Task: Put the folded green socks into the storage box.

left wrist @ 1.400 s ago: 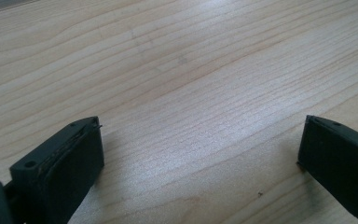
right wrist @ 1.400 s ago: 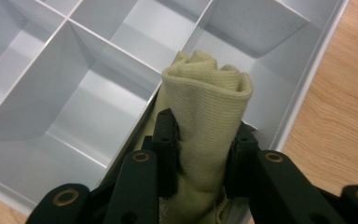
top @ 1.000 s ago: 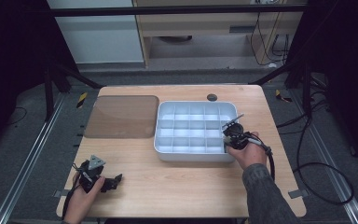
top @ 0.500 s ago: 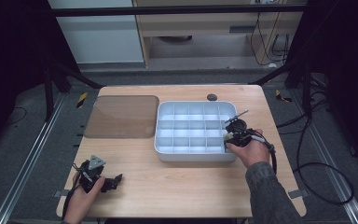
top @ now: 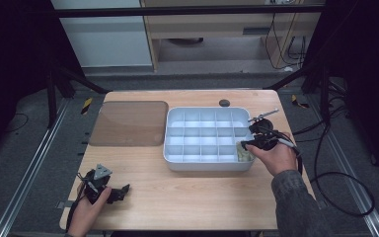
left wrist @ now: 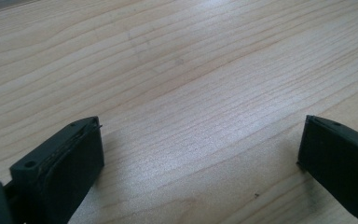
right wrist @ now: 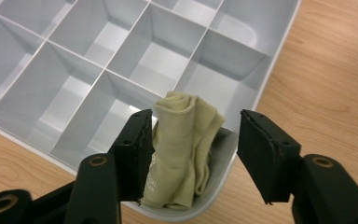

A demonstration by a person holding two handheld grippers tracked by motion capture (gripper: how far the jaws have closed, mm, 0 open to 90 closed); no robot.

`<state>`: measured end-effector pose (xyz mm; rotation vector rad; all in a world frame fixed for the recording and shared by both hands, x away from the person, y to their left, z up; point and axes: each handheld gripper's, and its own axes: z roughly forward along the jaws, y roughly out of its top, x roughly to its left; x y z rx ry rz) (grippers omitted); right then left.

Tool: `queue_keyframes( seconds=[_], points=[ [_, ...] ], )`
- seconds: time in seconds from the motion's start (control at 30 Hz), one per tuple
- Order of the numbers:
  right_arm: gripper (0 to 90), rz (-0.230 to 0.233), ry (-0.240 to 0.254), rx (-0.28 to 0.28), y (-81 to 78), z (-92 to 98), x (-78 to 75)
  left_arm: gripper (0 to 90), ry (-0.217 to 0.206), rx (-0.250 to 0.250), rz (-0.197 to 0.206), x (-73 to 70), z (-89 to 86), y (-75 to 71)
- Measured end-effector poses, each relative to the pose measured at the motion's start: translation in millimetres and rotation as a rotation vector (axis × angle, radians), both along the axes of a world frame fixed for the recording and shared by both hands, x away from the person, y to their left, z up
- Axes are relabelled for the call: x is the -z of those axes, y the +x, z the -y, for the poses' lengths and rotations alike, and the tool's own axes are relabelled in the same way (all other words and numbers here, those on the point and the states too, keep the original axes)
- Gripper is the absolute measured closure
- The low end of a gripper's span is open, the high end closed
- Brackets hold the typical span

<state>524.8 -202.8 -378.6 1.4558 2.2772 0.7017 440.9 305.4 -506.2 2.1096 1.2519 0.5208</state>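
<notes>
The right tool (right wrist: 192, 140) has lifted, jaws just opened off one rolled sock (right wrist: 184, 149) in the tray (right wrist: 98, 70).

We see the tray (top: 177, 148) on the table (top: 202, 192), a flat mat (top: 128, 123) to its left, a rolled cloth (right wrist: 184, 149) apparently in its near right corner compartment.

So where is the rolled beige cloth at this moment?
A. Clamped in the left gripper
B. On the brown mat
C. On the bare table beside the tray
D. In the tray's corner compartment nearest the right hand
D. The rolled beige cloth sits in the corner compartment of the white divided tray, between the jaws of the right gripper, which have just been opening and stand clear of it on the right side.
</notes>
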Motion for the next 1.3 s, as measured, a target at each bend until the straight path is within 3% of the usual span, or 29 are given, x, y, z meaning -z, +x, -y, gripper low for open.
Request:
queue_keyframes(
  seconds=[0.07,0.17,0.4,0.53,0.77,1.03,1.3],
  points=[
    [43.4,0.005,0.037,0.024,-1.7,4.3,-5.2,0.0,-0.001,0.0,0.0,0.0,0.0,0.0],
    [45.8,0.017,0.044,0.04,-3.0,10.2,-10.8,0.0,-0.002,-0.001,0.001,0.1,0.1,-0.1],
    [77.5,0.045,0.08,0.057,-6.9,25.8,-32.9,0.0,-0.001,-0.001,0.001,0.1,0.0,-0.1],
    [89.4,0.049,0.088,0.065,-9.1,30.9,-47.9,0.0,-0.001,-0.001,0.001,0.1,0.0,0.0],
    [90.0,0.037,0.077,0.037,-4.8,25.8,-50.8,0.0,0.0,-0.001,0.002,0.1,-0.1,-0.2],
    [90.0,-0.003,0.053,0.02,9.2,8.7,-35.1,0.0,-0.004,-0.003,0.004,0.4,0.1,-0.4],
    [90.0,-0.037,0.039,-0.006,12.4,-5.8,-17.0,0.0,0.004,0.002,0.004,0.1,-0.4,-0.2]
  ],
)
